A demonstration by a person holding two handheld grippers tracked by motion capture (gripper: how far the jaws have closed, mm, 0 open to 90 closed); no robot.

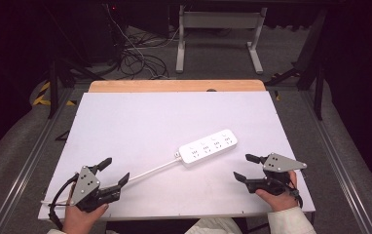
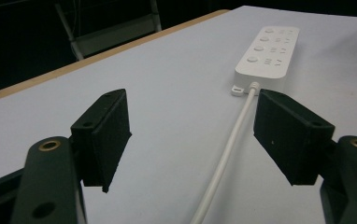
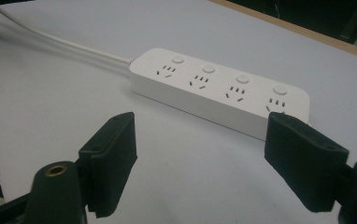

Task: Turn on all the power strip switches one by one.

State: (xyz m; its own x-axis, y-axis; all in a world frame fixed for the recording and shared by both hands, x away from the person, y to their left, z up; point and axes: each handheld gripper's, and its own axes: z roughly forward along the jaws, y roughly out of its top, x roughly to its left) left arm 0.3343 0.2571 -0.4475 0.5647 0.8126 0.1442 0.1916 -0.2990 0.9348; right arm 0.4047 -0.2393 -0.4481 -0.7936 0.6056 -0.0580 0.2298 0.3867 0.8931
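A white power strip [image 1: 208, 147] with several sockets and buttons lies flat near the middle of the white table [image 1: 140, 122]. Its white cable [image 1: 150, 171] runs toward the near left corner. My left gripper [image 1: 114, 171] rests low at the near left, open, and the cable [image 2: 225, 158] passes between its jaws without touching them; the power strip [image 2: 267, 50] lies ahead. My right gripper [image 1: 243, 167] hovers at the near right, open and empty, pointing at the power strip [image 3: 218, 91] a short way in front of its jaws.
A wooden edge [image 1: 174, 86] borders the table's far side. Beyond it stand a white table frame [image 1: 218, 34] and tangled floor cables [image 1: 135, 58]. Metal rails [image 1: 330, 161] run along both sides of the table.
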